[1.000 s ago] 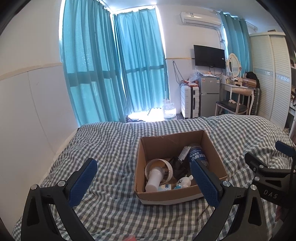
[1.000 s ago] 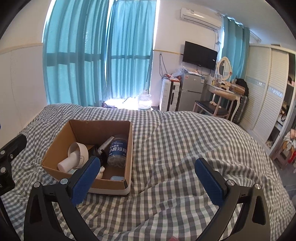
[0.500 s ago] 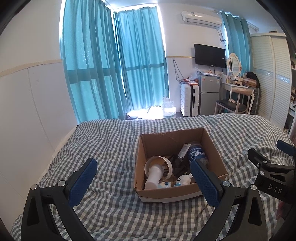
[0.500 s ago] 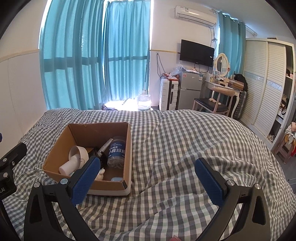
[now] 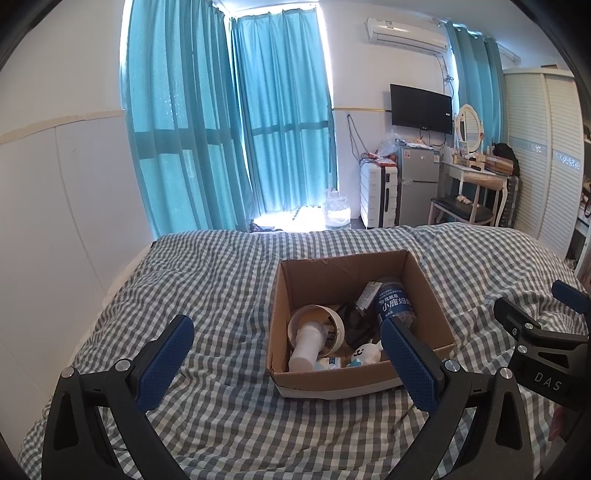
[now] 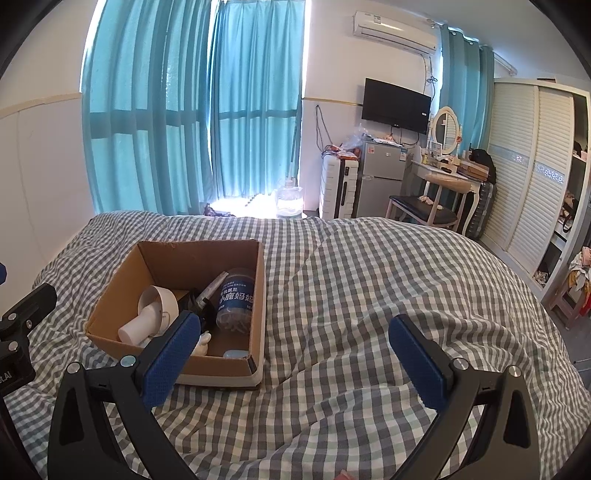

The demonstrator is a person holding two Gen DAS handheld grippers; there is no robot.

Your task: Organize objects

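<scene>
One open brown cardboard box (image 5: 360, 380) sits on the grey-and-white checked bedspread (image 5: 221, 295), roughly mid-bed. Inside: a white handheld fan with a round head (image 5: 314, 328) lying toward the box's left side, a clear plastic jar with a dark blue label and Chinese lettering (image 5: 393, 304) leaning against the right wall, a small white figurine with a face (image 5: 365, 350) near the front wall, a dark tangled item between fan and jar, too unclear to name, and something pale blue at the front corner (image 6: 235, 353). From the right wrist view the same box (image 6: 255, 295) lies left of centre, fan (image 6: 155, 314) and jar (image 6: 236, 299) showing.

Left gripper (image 5: 288, 362): blue-padded fingers spread wide, nothing between them, held above the bedspread just in front of the box; its right pad overlaps the box's front right corner in view. Right gripper (image 6: 291, 354): fingers also wide apart, holding nothing, over bare bedspread to the right of the box, left pad overlapping the box's front edge in view.

Beyond the bed: teal curtains (image 5: 229, 122), a wall-mounted black TV (image 5: 421, 109), a white air conditioner (image 5: 406, 35), a white suitcase (image 5: 380, 195), a small grey fridge (image 5: 419, 181), a white dressing table with an oval mirror (image 5: 471, 155), a white louvred wardrobe (image 5: 546, 158).
</scene>
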